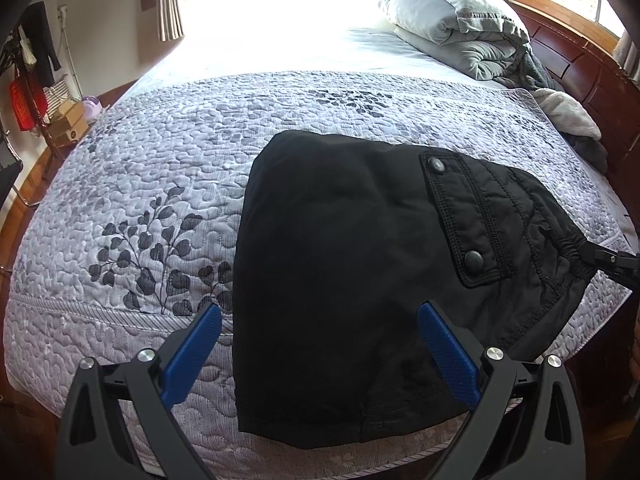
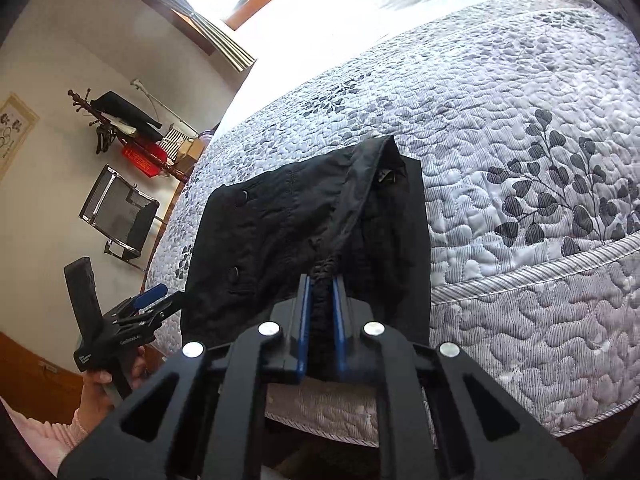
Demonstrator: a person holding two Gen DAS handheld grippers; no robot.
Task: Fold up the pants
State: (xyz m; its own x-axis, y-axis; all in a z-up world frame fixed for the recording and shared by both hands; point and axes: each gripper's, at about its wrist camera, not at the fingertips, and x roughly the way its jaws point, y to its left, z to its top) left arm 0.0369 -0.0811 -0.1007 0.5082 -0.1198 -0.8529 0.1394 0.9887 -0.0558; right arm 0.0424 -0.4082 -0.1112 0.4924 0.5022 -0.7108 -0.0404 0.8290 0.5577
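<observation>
Black pants [image 1: 344, 264] lie folded into a compact stack near the front edge of the bed, a pocket flap with two snap buttons on top. My left gripper [image 1: 320, 320] is open, its blue pads spread above the stack's near edge, holding nothing. My right gripper [image 2: 320, 292] is shut on the gathered elastic waistband of the pants [image 2: 304, 224], at the stack's right end; its tip also shows in the left wrist view [image 1: 612, 260]. The left gripper shows in the right wrist view [image 2: 152, 300], held in a hand beside the stack.
The bed has a grey quilted cover [image 1: 160, 184] with leaf prints. A folded grey duvet [image 1: 452, 20] and loose clothes [image 1: 568, 108] sit by the wooden headboard [image 1: 576, 56]. A coat rack [image 2: 120, 128] and mesh chair [image 2: 120, 216] stand by the wall.
</observation>
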